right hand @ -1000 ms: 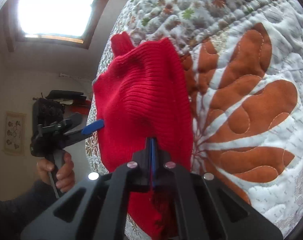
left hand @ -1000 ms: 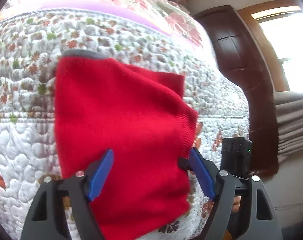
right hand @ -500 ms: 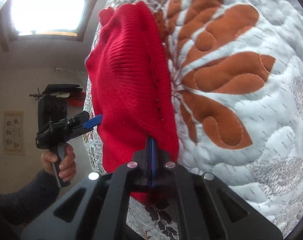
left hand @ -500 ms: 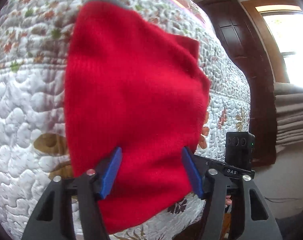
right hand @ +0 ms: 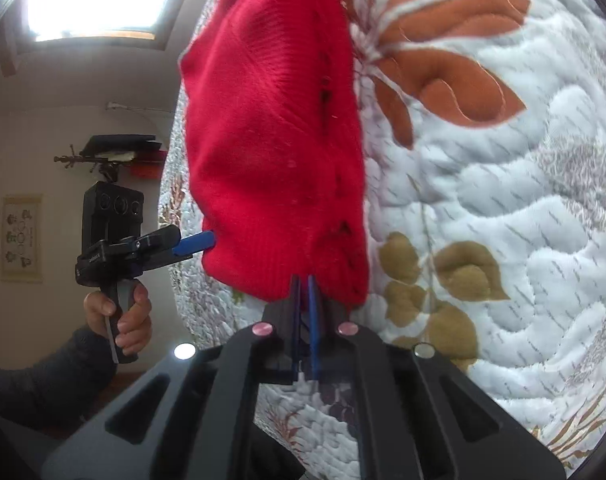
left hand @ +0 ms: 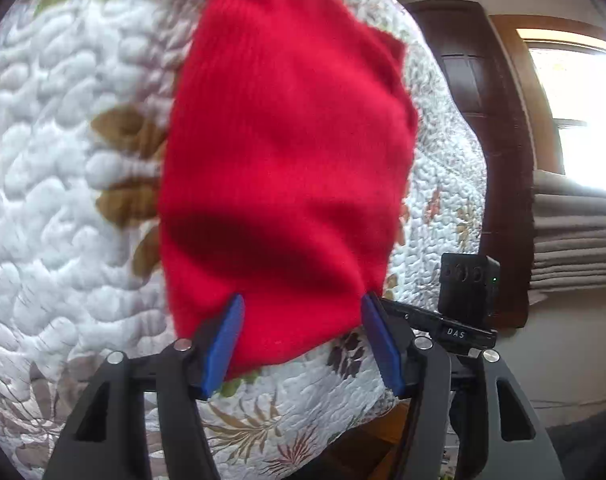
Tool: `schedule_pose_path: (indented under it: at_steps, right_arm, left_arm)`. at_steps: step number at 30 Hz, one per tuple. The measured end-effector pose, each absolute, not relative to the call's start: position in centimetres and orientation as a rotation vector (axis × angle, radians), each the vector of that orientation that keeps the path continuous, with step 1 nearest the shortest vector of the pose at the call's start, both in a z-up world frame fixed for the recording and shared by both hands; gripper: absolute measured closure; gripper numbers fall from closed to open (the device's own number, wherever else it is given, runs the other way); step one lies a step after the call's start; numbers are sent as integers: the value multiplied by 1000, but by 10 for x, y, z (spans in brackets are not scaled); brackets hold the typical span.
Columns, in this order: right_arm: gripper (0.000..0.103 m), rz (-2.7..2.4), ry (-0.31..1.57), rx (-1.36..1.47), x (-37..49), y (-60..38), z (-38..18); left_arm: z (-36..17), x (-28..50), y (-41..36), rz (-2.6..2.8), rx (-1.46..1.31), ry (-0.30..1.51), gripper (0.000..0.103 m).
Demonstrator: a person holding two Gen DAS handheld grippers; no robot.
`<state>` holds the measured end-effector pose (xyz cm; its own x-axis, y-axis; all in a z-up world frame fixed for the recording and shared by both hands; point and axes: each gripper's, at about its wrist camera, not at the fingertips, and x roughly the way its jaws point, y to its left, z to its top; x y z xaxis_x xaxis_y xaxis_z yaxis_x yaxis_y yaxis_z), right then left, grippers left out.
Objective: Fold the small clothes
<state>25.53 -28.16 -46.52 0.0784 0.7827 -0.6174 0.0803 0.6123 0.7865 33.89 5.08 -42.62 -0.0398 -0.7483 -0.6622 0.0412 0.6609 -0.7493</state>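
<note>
Lying on quilt (left hand: 55, 184): red knit (left hand: 287, 152) (R gripper (right hand: 303, 286) pinching hem).

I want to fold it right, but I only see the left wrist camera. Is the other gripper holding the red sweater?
Observer: Yes. The right gripper is pinched on the sweater's near edge.
Operator: What's on the bed past that side?
Observer: A big orange leaf stitched on the quilt, right beside the sweater.
Operator: Who holds my gripper?
Observer: A hand in a dark sleeve grips the left gripper's handle.
</note>
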Motion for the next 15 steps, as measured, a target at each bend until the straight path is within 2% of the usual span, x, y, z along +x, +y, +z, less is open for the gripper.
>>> schedule_pose_path:
  at_steps: [2,4,6,8,9,11,13,15]
  right_arm:
    - [103,606,1429,782,257,-284,-469]
    - [103,597,1430,763,256,-287,-460]
    - [94,596,1414,756,257,-284,-450]
    - [72,592,1378,764,260,-289,-431]
    - [65,592,1361,775,262,-294,-428]
    - [36,584,1339,816,270,-305,-417]
    - [20,572,1324,863,283,-313,-414]
    - [20,582,1313,919,301,-323,-416]
  left_arm:
    - [-432,336,58,-688,-650,1485,50]
    - [-423,333,60,-685,-665,1465,49]
    - [-408,325,68,-694,-655,1441,43]
    - [-396,315,81,-685,-674,1416,38]
    - [-395,310,88,-671,-687,1405,32]
    - [-395,302,107,-640,-723,1391,23]
    - [-404,299,123,-619,-763,1402,19]
    - [-416,301,129,-589,-792,1426,16]
